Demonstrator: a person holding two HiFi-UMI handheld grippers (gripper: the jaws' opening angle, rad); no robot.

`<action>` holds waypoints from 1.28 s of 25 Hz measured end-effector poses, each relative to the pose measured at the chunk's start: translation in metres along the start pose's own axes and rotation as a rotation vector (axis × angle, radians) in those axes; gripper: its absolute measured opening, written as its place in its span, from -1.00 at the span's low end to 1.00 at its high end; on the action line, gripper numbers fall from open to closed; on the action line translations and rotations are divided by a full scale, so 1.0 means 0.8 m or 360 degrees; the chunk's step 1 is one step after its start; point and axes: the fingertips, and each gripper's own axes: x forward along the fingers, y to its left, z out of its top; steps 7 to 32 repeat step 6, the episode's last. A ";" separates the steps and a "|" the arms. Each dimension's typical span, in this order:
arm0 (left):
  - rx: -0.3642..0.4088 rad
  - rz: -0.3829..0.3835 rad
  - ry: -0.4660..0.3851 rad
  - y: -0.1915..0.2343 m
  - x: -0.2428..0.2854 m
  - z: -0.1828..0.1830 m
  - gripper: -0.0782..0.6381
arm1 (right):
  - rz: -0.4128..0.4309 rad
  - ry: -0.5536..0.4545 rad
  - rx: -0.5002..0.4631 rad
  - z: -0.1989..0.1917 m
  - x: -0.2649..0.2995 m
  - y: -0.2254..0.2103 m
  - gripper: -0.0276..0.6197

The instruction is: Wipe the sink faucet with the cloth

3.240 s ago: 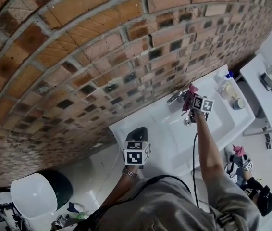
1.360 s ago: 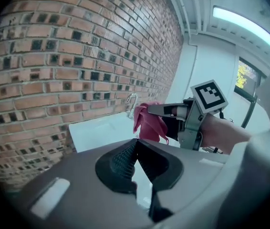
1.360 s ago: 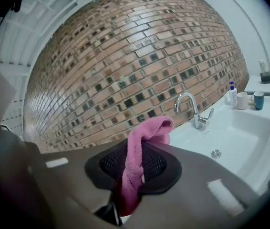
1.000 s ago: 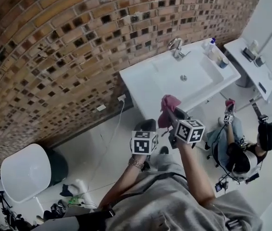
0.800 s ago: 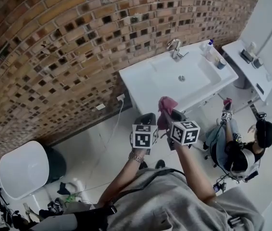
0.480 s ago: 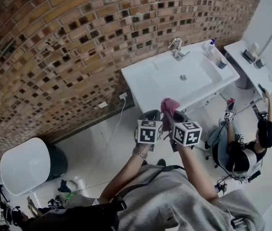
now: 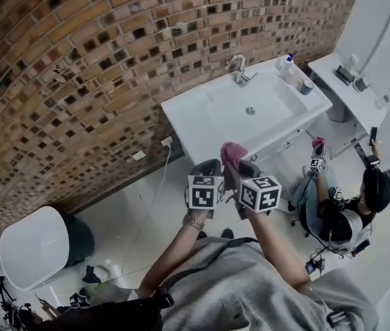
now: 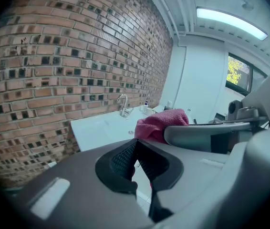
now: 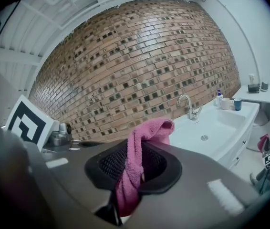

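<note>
My right gripper [image 7: 233,167] is shut on the pink cloth [image 9: 135,161], which drapes between its jaws; the pink cloth [image 7: 232,152] shows above its marker cube. My left gripper [image 7: 206,172] hangs beside it, jaws shut on nothing [image 8: 134,162]. Both are held over the floor, well short of the white sink [image 7: 202,119]. The chrome faucet [image 7: 236,68] stands at the sink's back edge by the brick wall, also seen as the faucet [image 9: 188,106] and the faucet [image 8: 123,104]. The cloth [image 8: 161,125] shows right of the left jaws.
Bottles and a cup [image 7: 293,74] stand at the sink's right end. A white counter [image 7: 346,88] lies further right. A person [image 7: 346,212] sits on the floor at right holding other grippers. A white bin lid [image 7: 33,247] is at lower left. The brick wall [image 7: 78,61] backs the sink.
The person has stepped back from the sink: 3.2 s ago the right gripper held the cloth at the faucet. Over the last second both grippers stay together with little movement.
</note>
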 end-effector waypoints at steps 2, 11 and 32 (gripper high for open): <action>-0.0007 0.0008 -0.0002 0.001 -0.002 0.001 -0.73 | -0.0003 -0.0011 0.0007 0.003 -0.002 -0.001 -0.72; -0.0012 0.0027 -0.0012 0.006 -0.003 0.011 -0.73 | -0.0002 -0.0029 0.0007 0.015 -0.002 -0.002 -0.72; -0.0012 0.0027 -0.0012 0.006 -0.003 0.011 -0.73 | -0.0002 -0.0029 0.0007 0.015 -0.002 -0.002 -0.72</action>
